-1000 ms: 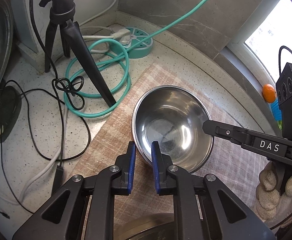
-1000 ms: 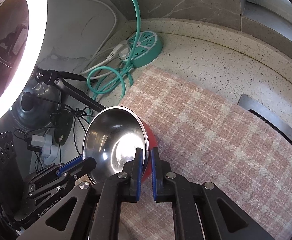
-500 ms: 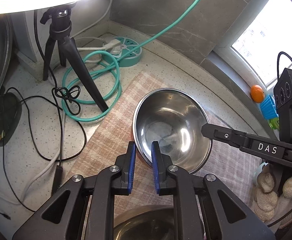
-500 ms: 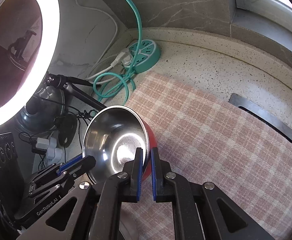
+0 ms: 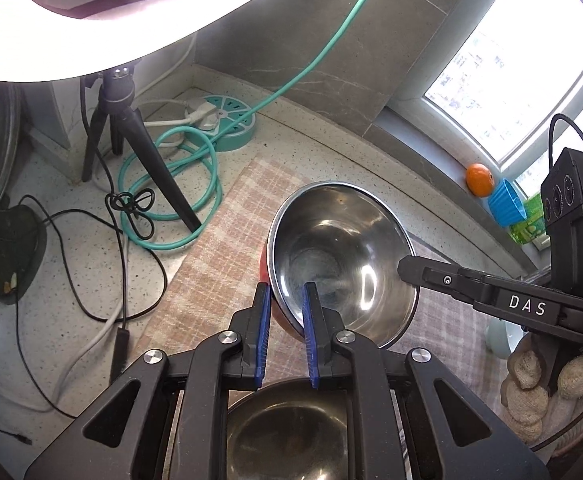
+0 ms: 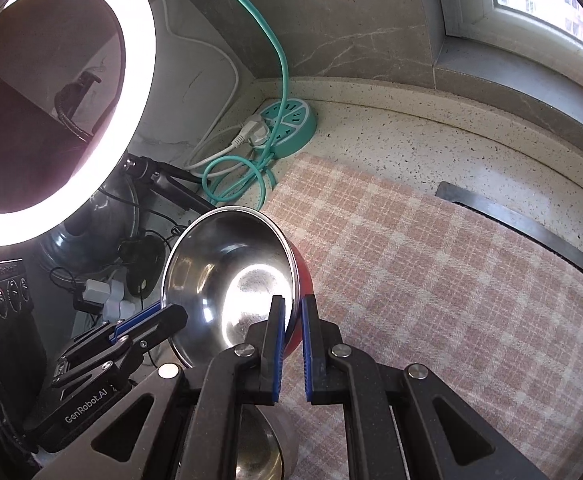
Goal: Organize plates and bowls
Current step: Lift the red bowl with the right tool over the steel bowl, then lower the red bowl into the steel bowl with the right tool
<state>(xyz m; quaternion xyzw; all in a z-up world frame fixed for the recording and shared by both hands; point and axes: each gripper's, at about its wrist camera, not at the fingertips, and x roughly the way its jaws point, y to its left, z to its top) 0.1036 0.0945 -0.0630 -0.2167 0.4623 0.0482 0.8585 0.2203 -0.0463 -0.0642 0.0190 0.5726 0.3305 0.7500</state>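
Observation:
A steel bowl with a red outside (image 5: 343, 256) is held in the air over a pink plaid cloth (image 5: 227, 248). My left gripper (image 5: 287, 300) is shut on its near rim. My right gripper (image 6: 293, 312) is shut on the opposite rim of the same bowl (image 6: 231, 276); it shows at the right in the left wrist view (image 5: 407, 270). A second steel bowl (image 5: 287, 436) sits below my left gripper and also shows in the right wrist view (image 6: 259, 456).
A lit ring light (image 6: 63, 100) on a black tripod (image 5: 131, 152) stands at the left. A teal power strip (image 6: 287, 128) with a coiled teal cable (image 5: 171, 184) lies near the wall. An orange (image 5: 479, 180) and a blue cup (image 5: 505, 202) sit on the windowsill.
Both grippers have risen with the bowl held between them; the counter and cloth look farther away, and the bowl under my left gripper shows more.

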